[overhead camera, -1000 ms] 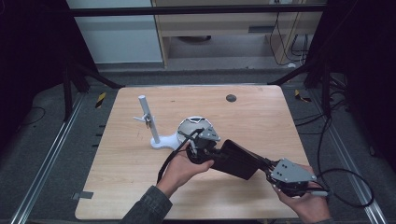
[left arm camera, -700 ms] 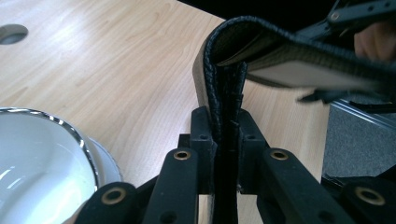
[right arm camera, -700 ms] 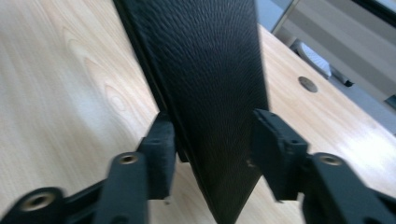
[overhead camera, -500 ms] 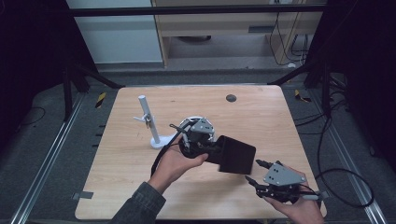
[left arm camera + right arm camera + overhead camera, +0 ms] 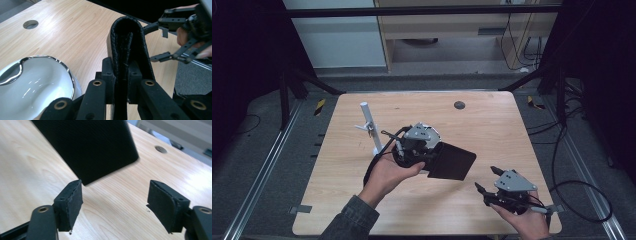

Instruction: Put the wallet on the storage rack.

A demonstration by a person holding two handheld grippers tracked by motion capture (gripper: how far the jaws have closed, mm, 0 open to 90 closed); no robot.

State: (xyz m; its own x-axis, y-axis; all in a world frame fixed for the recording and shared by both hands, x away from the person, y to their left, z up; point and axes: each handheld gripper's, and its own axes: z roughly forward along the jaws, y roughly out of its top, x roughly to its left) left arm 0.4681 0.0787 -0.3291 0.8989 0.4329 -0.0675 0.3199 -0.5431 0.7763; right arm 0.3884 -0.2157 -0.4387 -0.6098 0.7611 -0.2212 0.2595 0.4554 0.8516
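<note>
A black folded leather wallet hangs above the table's middle, clamped at one end by my left gripper. In the left gripper view the jaws press both sides of the wallet, fold pointing away. My right gripper sits near the front right edge, apart from the wallet. Its jaws have just been opening and nothing is between them. The right gripper view shows the wallet's corner hovering beyond the open right gripper.
A white stand with an upright post rises left of centre. A shiny metal bowl lies under the left gripper. A round cable hole marks the far side of the wooden table.
The right gripper let go of the wallet, opened and drew back toward the front edge. The left gripper lifted the wallet up and away from it.
</note>
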